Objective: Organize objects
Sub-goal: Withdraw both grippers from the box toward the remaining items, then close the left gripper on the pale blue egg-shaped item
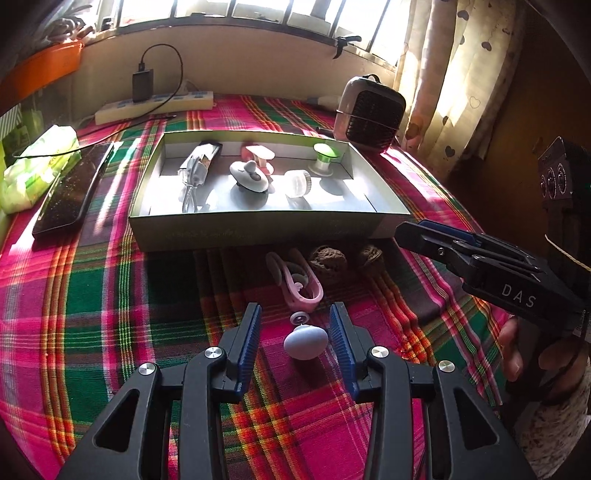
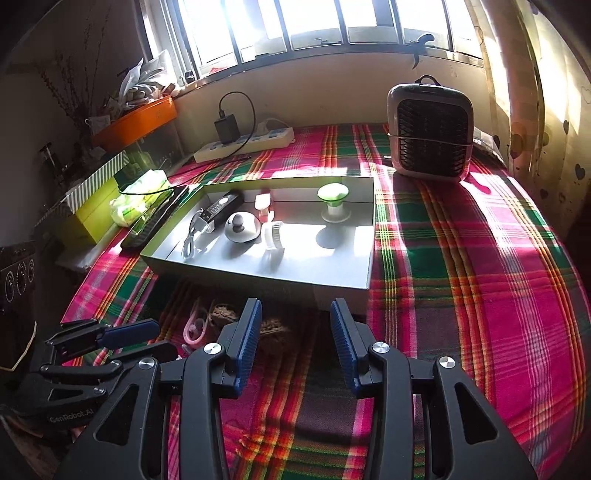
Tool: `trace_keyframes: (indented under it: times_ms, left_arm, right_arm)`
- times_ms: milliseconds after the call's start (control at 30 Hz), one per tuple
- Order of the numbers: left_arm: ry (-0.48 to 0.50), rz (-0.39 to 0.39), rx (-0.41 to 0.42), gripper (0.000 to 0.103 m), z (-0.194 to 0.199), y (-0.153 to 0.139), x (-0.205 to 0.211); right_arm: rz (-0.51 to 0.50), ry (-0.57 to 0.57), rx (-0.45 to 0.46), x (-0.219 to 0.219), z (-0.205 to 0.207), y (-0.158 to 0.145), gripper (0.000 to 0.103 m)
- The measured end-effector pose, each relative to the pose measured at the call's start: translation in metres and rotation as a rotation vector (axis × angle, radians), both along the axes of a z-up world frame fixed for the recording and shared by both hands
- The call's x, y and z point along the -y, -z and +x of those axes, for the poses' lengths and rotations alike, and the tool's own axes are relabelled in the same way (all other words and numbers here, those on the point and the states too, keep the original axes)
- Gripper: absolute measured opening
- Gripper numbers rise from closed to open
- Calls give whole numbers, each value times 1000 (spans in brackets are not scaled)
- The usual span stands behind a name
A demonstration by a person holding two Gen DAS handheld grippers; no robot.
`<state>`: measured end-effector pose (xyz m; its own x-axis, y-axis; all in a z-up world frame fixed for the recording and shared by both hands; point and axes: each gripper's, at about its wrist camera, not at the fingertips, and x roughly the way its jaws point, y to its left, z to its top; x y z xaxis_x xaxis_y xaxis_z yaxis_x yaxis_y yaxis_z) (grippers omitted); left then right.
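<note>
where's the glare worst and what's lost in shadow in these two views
Left wrist view: the barred window is blown out, and the two brown walnuts sit in the grey box's shadow. Right wrist view: window glare is stronger, and the pink plastic clip is dim; both views bend straight edges.

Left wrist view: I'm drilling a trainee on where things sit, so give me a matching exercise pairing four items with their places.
Things:
1. green-topped spool
2. pale blue egg-shaped knob
3. walnuts
4. black phone

Places:
A. on the cloth just before the box's near wall
B. on the cloth left of the box
C. inside the box, far right corner
D. between the open left tongs, untouched

Pairs: 1-C, 2-D, 3-A, 4-B
</note>
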<state>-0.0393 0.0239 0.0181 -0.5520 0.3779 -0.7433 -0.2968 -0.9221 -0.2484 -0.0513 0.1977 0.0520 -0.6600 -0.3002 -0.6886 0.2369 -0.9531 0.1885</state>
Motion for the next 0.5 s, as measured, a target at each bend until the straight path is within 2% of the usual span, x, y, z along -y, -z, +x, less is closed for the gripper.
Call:
trace_keyframes:
  times_ms: [500]
  left_arm:
    - [-2, -25, 12, 37, 4, 11, -9]
  right_arm:
    - [-8, 26, 24, -10, 10, 12, 49]
